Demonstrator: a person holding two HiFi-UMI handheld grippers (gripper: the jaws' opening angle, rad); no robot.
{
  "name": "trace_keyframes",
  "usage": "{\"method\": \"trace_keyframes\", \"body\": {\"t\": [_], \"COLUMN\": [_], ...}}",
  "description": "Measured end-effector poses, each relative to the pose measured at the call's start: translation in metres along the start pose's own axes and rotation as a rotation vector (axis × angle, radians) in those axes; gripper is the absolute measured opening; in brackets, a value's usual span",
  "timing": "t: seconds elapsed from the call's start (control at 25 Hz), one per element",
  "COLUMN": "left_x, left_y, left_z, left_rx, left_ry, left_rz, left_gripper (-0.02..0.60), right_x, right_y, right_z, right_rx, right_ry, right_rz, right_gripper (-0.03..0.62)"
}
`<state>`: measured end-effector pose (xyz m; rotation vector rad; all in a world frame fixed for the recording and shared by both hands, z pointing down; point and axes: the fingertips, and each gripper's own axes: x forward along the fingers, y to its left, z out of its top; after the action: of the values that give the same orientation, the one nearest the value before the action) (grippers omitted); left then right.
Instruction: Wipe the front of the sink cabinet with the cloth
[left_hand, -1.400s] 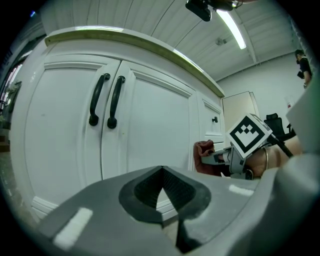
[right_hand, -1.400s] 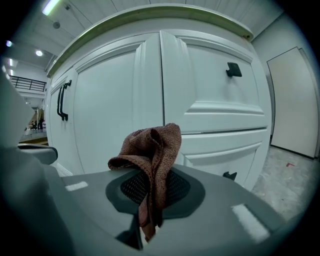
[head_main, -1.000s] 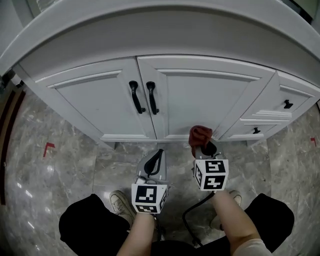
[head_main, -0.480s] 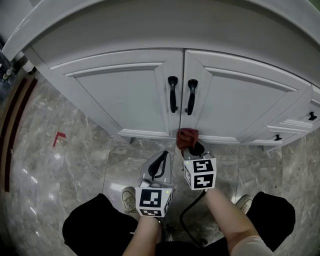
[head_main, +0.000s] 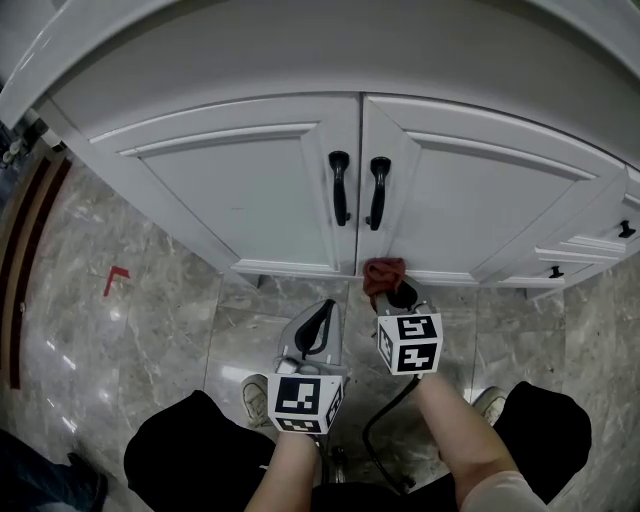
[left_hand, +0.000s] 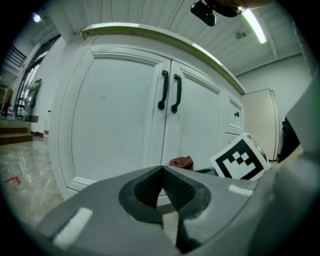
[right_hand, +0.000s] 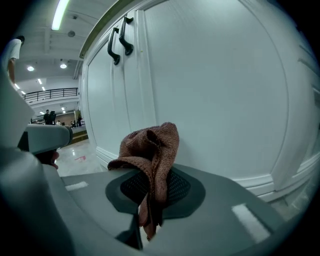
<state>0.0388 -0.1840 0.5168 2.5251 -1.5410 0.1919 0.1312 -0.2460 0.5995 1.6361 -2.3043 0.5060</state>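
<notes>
since a second ago the cloth (head_main: 385, 272) has slid left along the foot of the cabinet (head_main: 250, 190). it was well out under the right door (head_main: 480, 215) and now sits just below the two black handles (head_main: 340, 187), close to the seam between the doors. over the last half second it has only crept a little back to the right.

the right gripper (head_main: 393, 292) holds the cloth. its fingers (right_hand: 187, 191) are pinching a fold, and the bunched rest stands up past the tips. in the right gripper view that bunch sits hard by the lower panel of the right door. it looks to be touching, though i cannot be sure of real pressure.

the left gripper (head_main: 318, 318) hangs lower and nearer to me, over the marble floor (head_main: 150, 320). its fingers (left_hand: 182, 189) are pressed together with nothing between them, and it takes no part.

i judge the wiping to be under way but early. the cloth is working only the bottom edge, and the broad panels, the frame around the handles and the drawers at the far right are yet to be covered.

the next move calls for carrying the cloth up the right door while pushing it flat against the panel, so the loose bunch spreads instead of just brushing. it also has to steer clear of the handles, where the cloth could snag and pull out of the pinch.
</notes>
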Motion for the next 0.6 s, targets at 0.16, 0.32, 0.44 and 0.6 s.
{"method": "trace_keyframes", "body": {"t": [0.16,0.32,0.44,0.6], "left_x": [0.008,0.017,0.024,0.033], "left_y": [-0.019,-0.034,-0.05,-0.071], "left_z": [0.002,0.009,0.01,0.01], "left_rx": [0.028,0.019,0.018,0.039], "left_ry": [0.002,-0.01,-0.012,-0.008], "left_rz": [-0.035,-0.055,-0.082,-0.118], "left_gripper": [0.0,0.0,0.0,0.0], "right_x": [-0.012,-0.025,-0.036,-0.05], "right_y": [-0.033,-0.058,-0.079,-0.11], "right_z": [0.0,-0.001,-0.003,-0.008], "right_rx": [0.034,0.047,0.064,0.078], "right_ry": [0.006,0.01,0.011,0.013], "right_rz": [-0.065,-0.101,-0.131,-0.182], "right_gripper": [0.083,0.083,0.083,0.083]}}
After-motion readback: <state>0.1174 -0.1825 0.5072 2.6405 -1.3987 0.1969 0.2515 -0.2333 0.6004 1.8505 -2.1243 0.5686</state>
